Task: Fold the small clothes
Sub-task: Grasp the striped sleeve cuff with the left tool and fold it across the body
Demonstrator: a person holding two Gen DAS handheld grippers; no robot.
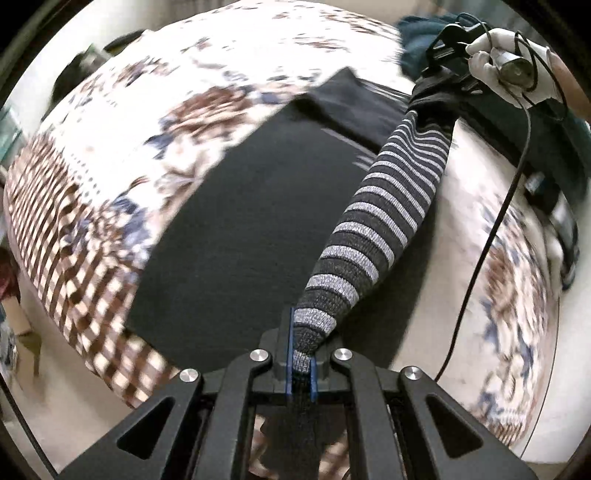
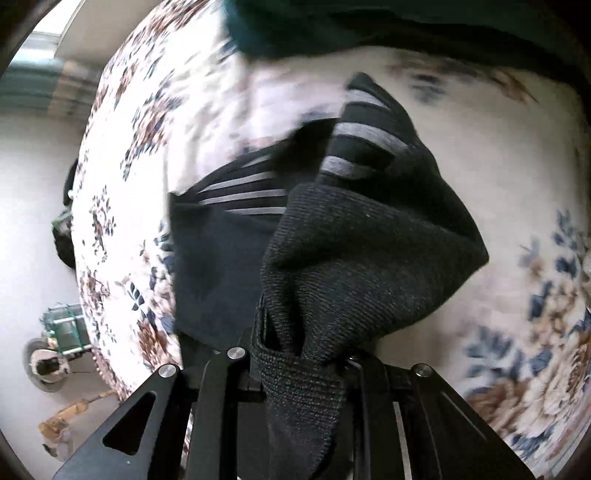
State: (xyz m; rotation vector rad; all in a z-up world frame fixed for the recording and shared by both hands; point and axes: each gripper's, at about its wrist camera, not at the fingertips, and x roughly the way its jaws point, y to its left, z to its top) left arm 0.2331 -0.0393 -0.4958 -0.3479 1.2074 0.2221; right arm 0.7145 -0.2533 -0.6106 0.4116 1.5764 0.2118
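A dark grey sock (image 1: 391, 199) with light grey stripes hangs stretched in the air between both grippers. My left gripper (image 1: 301, 332) is shut on its striped end, the knit pinched between the blue pads. At the top right of the left wrist view, my right gripper (image 1: 439, 55), held by a white-gloved hand (image 1: 517, 74), grips the sock's black end. In the right wrist view the right gripper (image 2: 299, 343) is shut on that bunched black knit (image 2: 369, 251), which hides most of its fingers. Below the sock lies a flat black garment (image 1: 240, 221) with thin grey stripes (image 2: 240, 195).
Everything lies on a bed with a floral and checked cover (image 1: 147, 110). A dark teal garment (image 2: 295, 26) is heaped at the bed's far side. A black cable (image 1: 498, 221) hangs from the right gripper. The floor and small objects (image 2: 62, 332) show beyond the bed's edge.
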